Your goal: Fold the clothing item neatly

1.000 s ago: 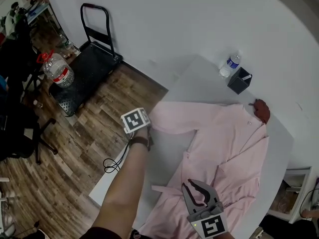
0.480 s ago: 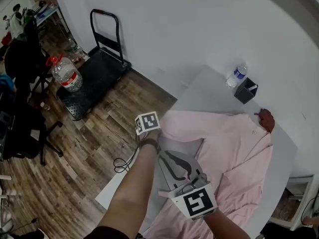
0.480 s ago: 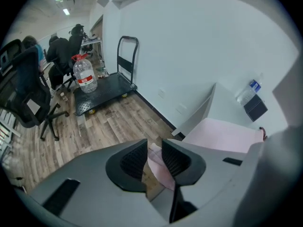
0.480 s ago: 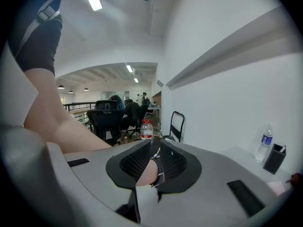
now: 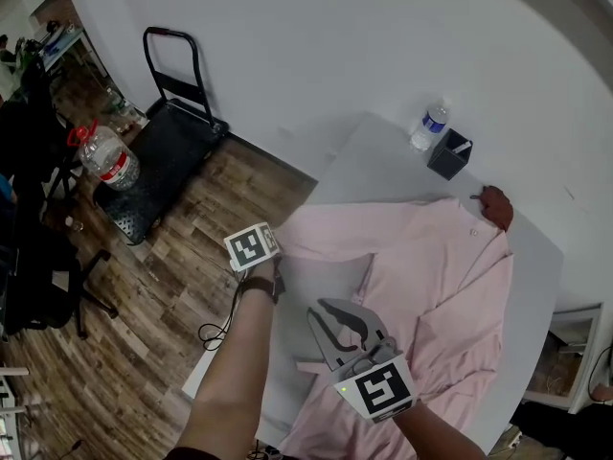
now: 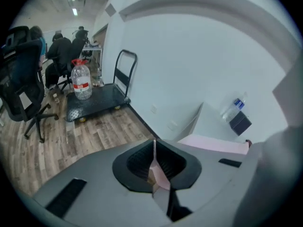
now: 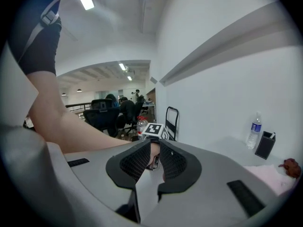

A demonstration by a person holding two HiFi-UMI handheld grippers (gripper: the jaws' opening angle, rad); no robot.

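Pink shirt [image 5: 450,276] lies spread open on the table [image 5: 383,166], one sleeve [image 5: 335,233] stretched toward the left edge. No fold shows yet, so nearly all the folding looks still to do. The left gripper [image 6: 154,150] has just been closing its jaws and pinches the sleeve's end. The right gripper [image 5: 324,314] hangs over the shirt's lower part, jaws slightly parted and empty. The sleeve end sits near the table's left edge, above the floor [image 5: 163,286], and the hem nears the front edge. Bare tabletop lies in front of the sleeve and back toward the bottle [image 5: 428,126] and holder [image 5: 448,153].
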